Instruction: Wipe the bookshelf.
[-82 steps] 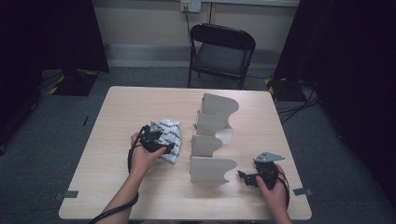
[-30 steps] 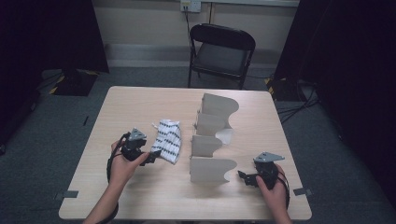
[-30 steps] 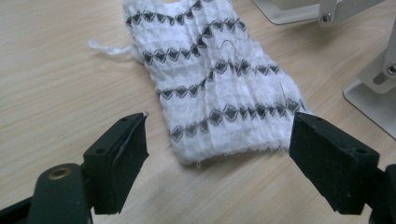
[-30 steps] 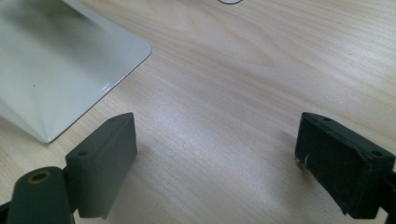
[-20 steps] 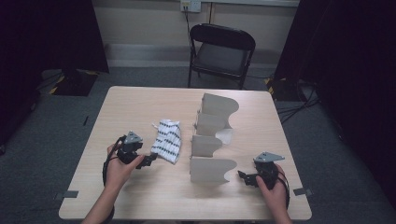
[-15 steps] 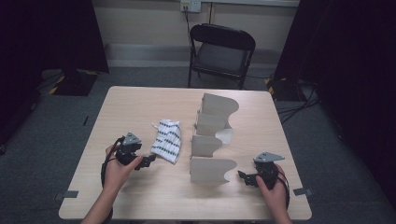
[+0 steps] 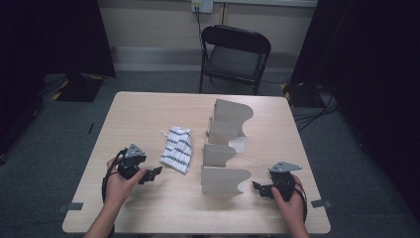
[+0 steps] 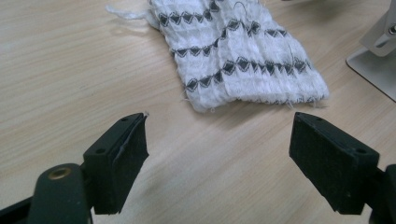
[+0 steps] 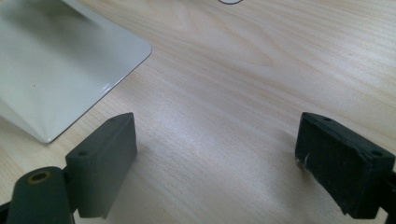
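A white knitted cloth with rows of black diamonds (image 7: 177,148) (image 8: 238,56) lies flat on the wooden table (image 7: 148,114), left of the centre. My left gripper (image 7: 153,173) (image 8: 217,161) rests on the table just short of the cloth's near edge, jaws wide open and empty. A row of several upright beige dividers (image 7: 224,148) stands in the middle of the table. My right gripper (image 7: 259,188) (image 9: 217,163) sits near the front right, open and empty, pointing at the nearest divider's base (image 9: 56,70).
A black folding chair (image 7: 235,54) stands behind the table's far edge. Cables (image 7: 317,109) lie on the floor at the back right. Tape marks (image 7: 74,206) sit by the table's front corners.
My left hand let go of the cloth and drew back toward the front left of the table. The cloth stays where it was laid. The right gripper has not moved.
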Available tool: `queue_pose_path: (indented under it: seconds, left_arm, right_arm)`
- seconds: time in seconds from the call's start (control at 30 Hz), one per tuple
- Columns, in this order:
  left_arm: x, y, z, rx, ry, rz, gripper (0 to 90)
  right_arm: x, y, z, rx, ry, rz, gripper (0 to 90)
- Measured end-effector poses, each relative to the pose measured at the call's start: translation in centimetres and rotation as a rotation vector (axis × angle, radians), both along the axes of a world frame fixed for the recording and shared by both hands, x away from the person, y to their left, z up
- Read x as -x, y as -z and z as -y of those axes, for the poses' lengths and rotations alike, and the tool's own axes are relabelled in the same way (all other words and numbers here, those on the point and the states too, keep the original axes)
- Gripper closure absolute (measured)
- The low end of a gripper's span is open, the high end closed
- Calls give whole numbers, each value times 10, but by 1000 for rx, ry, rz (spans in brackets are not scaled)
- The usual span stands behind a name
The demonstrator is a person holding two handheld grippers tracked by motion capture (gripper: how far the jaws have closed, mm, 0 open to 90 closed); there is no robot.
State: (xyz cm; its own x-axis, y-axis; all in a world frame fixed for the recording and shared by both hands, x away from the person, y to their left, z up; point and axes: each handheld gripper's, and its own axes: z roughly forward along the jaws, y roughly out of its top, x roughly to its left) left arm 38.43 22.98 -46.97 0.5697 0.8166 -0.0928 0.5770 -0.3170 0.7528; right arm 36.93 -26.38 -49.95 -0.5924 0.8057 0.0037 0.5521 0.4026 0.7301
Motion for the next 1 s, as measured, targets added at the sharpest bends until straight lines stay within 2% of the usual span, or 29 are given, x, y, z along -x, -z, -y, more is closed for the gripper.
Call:
queue_pose_path:
  seconds: [0.4, 0.7, 1.0]
  left_arm:
    - [11, 4, -12, -2, -10, -3, 193]
    - [21, 11, -22, -48, 9, -2, 193]
    - [26, 21, -25, -85, 36, -3, 193]
  right_arm:
    - [0, 0, 0, 0, 0, 0, 120]
    - [0, 0, 0, 0, 1, -1, 120]
    - [0, 0, 0, 0, 0, 0, 120]
